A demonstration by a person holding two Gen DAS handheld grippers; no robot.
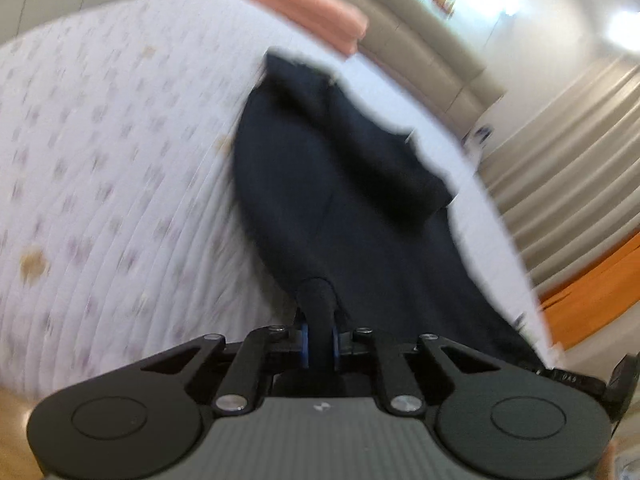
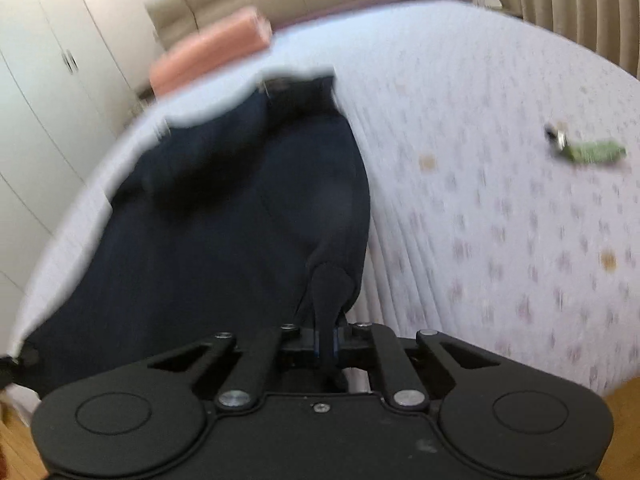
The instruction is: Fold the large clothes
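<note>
A large dark navy garment (image 1: 344,184) lies spread lengthwise on the bed, its far end bunched near the pink pillow. In the left wrist view my left gripper (image 1: 320,340) is shut on the garment's near left edge, and a fold of cloth rises between the blue-edged pads. The right wrist view shows the same garment (image 2: 224,216) with my right gripper (image 2: 329,344) shut on its near right corner, a pinch of fabric standing up between the pads. Both pictures are blurred by motion.
The bed (image 1: 104,168) has a white quilted cover with small flowers. A pink pillow (image 1: 308,8) lies at the headboard. A small green object (image 2: 592,152) rests on the cover at the right. White wardrobes (image 2: 48,80) stand left of the bed; curtains (image 1: 560,184) hang right.
</note>
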